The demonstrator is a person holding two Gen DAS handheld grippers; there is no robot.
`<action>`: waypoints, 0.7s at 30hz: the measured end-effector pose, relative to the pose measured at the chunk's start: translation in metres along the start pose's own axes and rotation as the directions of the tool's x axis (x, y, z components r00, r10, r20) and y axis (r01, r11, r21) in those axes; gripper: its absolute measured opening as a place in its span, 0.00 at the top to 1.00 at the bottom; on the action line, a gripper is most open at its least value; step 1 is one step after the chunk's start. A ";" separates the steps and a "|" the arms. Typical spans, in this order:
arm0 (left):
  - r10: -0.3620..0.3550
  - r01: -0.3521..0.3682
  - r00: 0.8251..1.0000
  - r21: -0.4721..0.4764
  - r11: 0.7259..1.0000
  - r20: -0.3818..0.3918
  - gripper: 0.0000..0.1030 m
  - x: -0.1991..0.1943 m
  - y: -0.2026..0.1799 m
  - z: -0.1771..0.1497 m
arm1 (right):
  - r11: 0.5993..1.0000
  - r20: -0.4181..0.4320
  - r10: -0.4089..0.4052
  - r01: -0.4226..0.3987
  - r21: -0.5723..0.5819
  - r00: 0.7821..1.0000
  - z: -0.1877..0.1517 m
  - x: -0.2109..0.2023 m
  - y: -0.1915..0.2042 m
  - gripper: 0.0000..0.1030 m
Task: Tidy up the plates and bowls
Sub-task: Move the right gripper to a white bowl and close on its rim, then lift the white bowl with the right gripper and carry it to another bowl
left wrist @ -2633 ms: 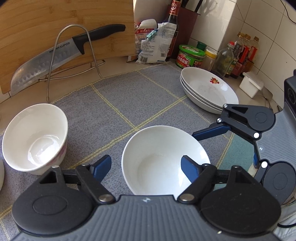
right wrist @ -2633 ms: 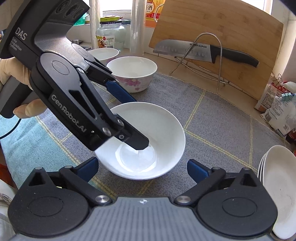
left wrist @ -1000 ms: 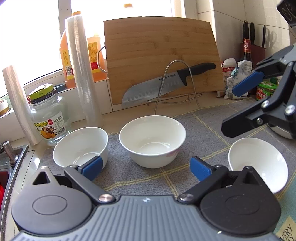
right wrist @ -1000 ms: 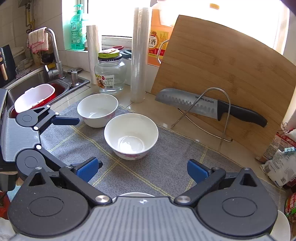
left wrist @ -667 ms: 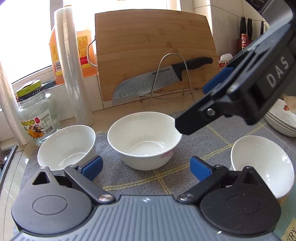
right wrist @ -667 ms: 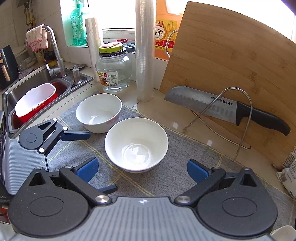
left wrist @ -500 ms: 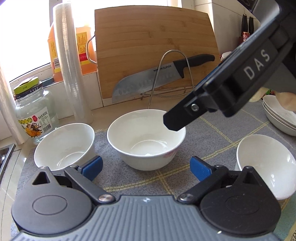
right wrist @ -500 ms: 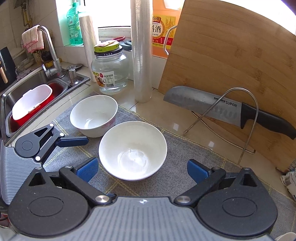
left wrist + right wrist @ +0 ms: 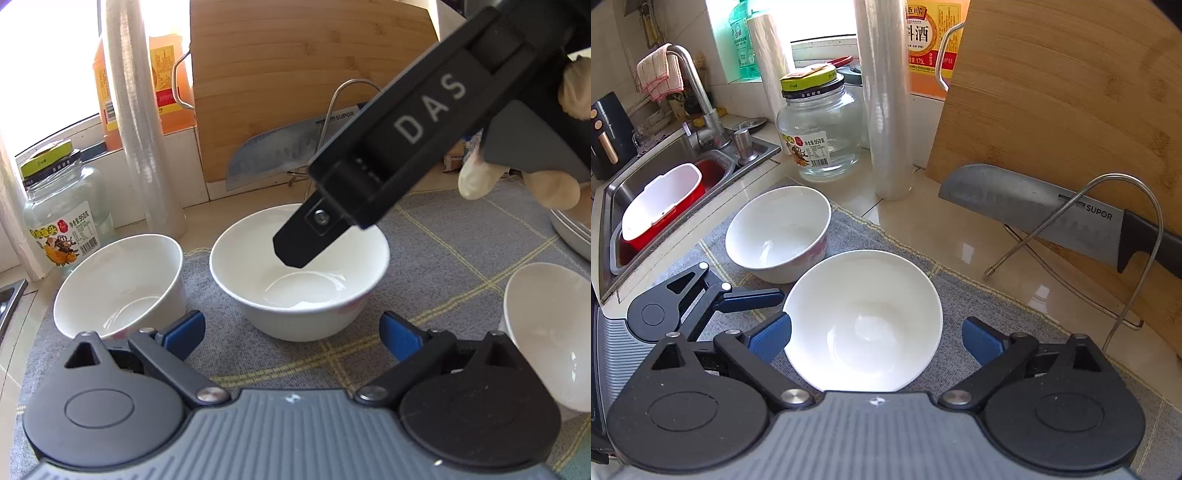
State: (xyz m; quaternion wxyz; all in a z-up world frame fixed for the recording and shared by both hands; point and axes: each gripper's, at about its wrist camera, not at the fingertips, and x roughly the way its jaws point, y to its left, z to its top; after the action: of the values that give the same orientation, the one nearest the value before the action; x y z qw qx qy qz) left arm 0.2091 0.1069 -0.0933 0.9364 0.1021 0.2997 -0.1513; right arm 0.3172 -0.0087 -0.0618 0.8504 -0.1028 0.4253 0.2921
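Observation:
Three white bowls stand on a grey checked mat (image 9: 443, 236). In the left wrist view the middle bowl (image 9: 299, 273) is straight ahead, a second bowl (image 9: 118, 288) is left of it, and a third bowl (image 9: 550, 332) is at the right edge. My left gripper (image 9: 291, 330) is open and empty, just short of the middle bowl. My right gripper (image 9: 877, 338) is open, its blue pads (image 9: 770, 338) on either side of the middle bowl (image 9: 864, 321), above its rim. One right finger (image 9: 306, 240) hangs over the bowl in the left wrist view. The second bowl (image 9: 777, 232) is behind.
A cleaver (image 9: 1045, 210) on a wire stand leans against a bamboo board (image 9: 1071, 92). A glass jar (image 9: 820, 129), a cling film roll (image 9: 886, 99) and an oil bottle stand at the back. A sink (image 9: 665, 177) with a red tub is at the left. Stacked plates (image 9: 569, 229) are at the right.
My right gripper has moved forward and down over the middle bowl, so the bowl now lies between its open fingers. My left gripper has crept closer to the same bowl.

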 end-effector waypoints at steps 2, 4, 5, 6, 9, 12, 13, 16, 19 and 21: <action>-0.004 0.004 1.000 0.000 1.000 0.003 0.03 0.000 -0.001 0.000 | 1.000 -0.010 0.010 -0.010 -0.001 1.000 0.001 0.005 -0.001 0.05; -0.004 0.004 1.000 0.004 1.000 0.005 0.03 0.002 -0.003 0.001 | 1.000 -0.016 0.014 -0.014 -0.001 1.000 0.002 0.008 -0.003 0.06; -0.002 0.002 1.000 0.007 1.000 0.007 0.06 0.002 -0.003 0.001 | 1.000 -0.019 0.015 -0.015 0.001 1.000 0.003 0.010 -0.004 0.06; -0.005 0.005 1.000 0.010 1.000 0.009 0.06 0.002 -0.004 0.002 | 1.000 -0.021 0.018 -0.018 0.003 1.000 0.003 0.012 -0.005 0.07; -0.007 0.007 1.000 0.010 1.000 0.018 0.11 0.002 -0.003 0.003 | 0.999 -0.027 0.032 -0.032 0.017 0.999 0.004 0.016 -0.009 0.08; -0.016 0.016 1.000 0.010 1.000 0.017 0.17 0.003 -0.002 0.004 | 0.999 -0.035 0.037 -0.036 0.017 0.999 0.005 0.020 -0.011 0.11; -0.019 0.019 1.000 0.010 1.000 0.016 0.18 0.004 -0.002 0.004 | 0.999 -0.038 0.040 -0.039 0.018 0.998 0.005 0.021 -0.012 0.14; -0.024 0.024 1.000 0.004 1.000 0.019 0.20 0.005 0.000 0.005 | 0.999 -0.042 0.045 -0.045 0.019 0.998 0.006 0.024 -0.013 0.17; -0.025 0.024 0.999 0.006 1.000 0.021 0.20 0.005 0.000 0.005 | 0.999 -0.042 0.051 -0.050 0.020 0.998 0.007 0.026 -0.013 0.19; -0.025 0.025 0.999 0.005 1.000 0.021 0.20 0.005 0.000 0.005 | 0.998 -0.043 0.053 -0.052 0.018 0.998 0.008 0.027 -0.013 0.20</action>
State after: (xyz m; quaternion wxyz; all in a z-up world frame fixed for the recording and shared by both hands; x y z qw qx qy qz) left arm 0.2153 0.1049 -0.0921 0.9373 0.0990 0.2907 -0.1648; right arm 0.3429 -0.0047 -0.0787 0.8339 -0.0907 0.4487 0.3083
